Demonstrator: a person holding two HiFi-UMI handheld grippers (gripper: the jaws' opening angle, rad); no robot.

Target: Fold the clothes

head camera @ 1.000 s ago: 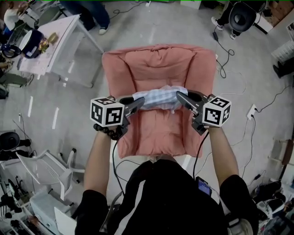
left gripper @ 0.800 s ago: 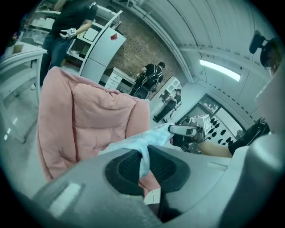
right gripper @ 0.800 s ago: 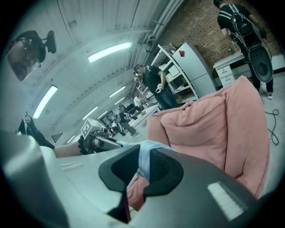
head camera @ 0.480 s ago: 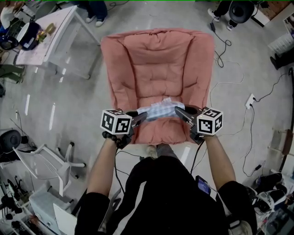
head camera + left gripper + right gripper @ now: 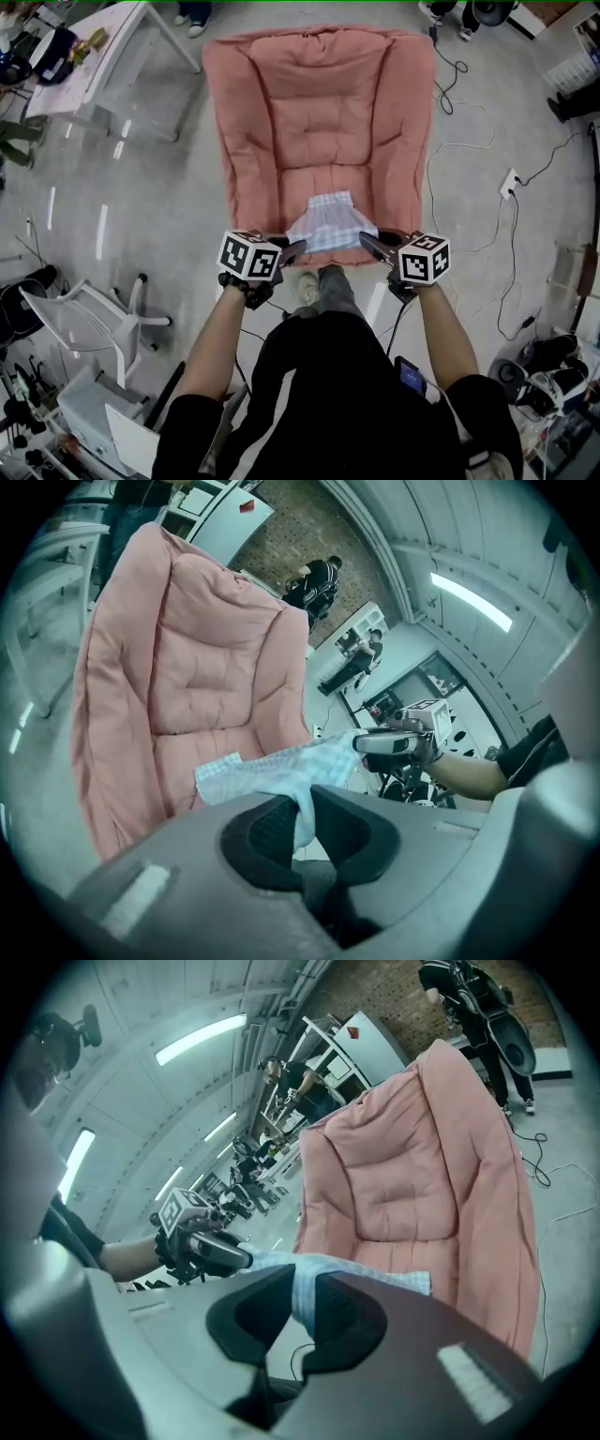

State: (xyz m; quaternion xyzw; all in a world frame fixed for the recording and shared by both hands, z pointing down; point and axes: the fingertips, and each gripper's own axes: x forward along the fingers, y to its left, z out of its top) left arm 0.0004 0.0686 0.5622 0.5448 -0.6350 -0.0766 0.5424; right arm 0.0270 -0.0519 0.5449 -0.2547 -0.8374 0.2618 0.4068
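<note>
Your left claw (image 5: 300,822) is pinching shut on one end of the pale blue checked cloth (image 5: 330,228), with the fabric running up between its dark pads. Your right claw (image 5: 302,1309) is clamping the other end the same way. In the head view both claws are sitting just below the centre of the frame, tips angling toward each other, and the cloth is stretching between them as a band. Its upper part is overlapping the front of the seat of the pink cushioned chair (image 5: 319,122), which is filling the upper middle of the frame; whether the cloth is resting there is unclear. A white surface (image 5: 98,70) is standing at upper left and a white chair frame (image 5: 75,314) at lower left. Black cables (image 5: 457,103) are trailing over the grey floor (image 5: 169,206) at the right.
</note>
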